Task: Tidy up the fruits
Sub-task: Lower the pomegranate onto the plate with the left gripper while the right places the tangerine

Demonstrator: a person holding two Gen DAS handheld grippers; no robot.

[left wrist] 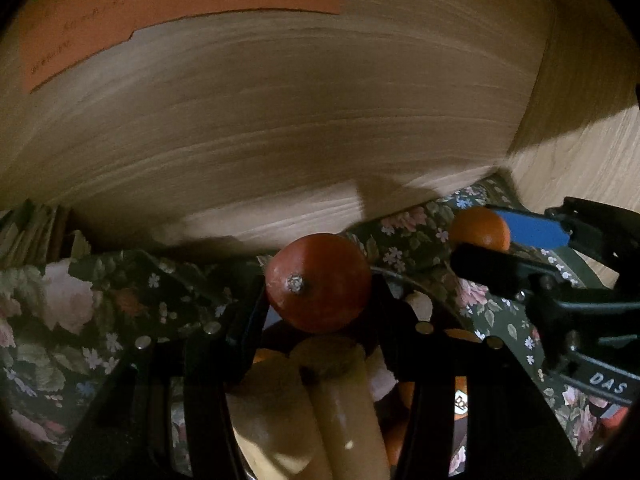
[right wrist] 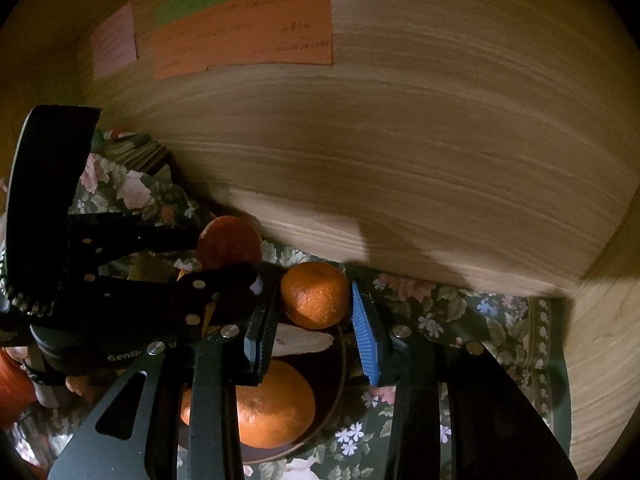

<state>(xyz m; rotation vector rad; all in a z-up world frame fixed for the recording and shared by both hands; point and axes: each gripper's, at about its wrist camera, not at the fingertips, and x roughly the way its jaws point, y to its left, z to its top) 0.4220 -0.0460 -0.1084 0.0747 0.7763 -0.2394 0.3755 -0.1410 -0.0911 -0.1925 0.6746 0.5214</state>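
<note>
a wood-grain wall (right wrist: pixel 400 120) with paper notes (right wrist: pixel 244 28) stuck high on it fills the background, and a dark floral cloth (left wrist: pixel 100 300) covers the table below, all in dim light.

our left gripper (left wrist: pixel 320 280) holds a reddish fruit (left wrist: pixel 318 282), smooth-skinned with a small stem scar facing the camera; its jaws sit narrow against both sides of it. below that fruit we see bananas (left wrist: pixel 340 408) and bits of orange fruit beneath them, so we seem to be right over the pile.

our right gripper (right wrist: pixel 316 320) holds a small orange (right wrist: pixel 316 294) between its blue pads (right wrist: pixel 366 340). the left pad touches it, and the right one looks to touch it too, though the dark makes that contact hard to confirm. we judge the jaws closed on it at a medium width. under it a big orange (right wrist: pixel 272 404) lies in a dark bowl (right wrist: pixel 340 368), with a pale piece (right wrist: pixel 300 344) just beyond, which we cannot identify.

both fruits are lifted near the far side of the bowl, close to the wall, the reddish one to the left of the small orange.

as for progress, we judge it mid-way: some fruit already lies in the bowl, two pieces are in hand and not yet set down, and we cannot tell whether they are going in or coming out. what else lies on the cloth is hidden.
</note>
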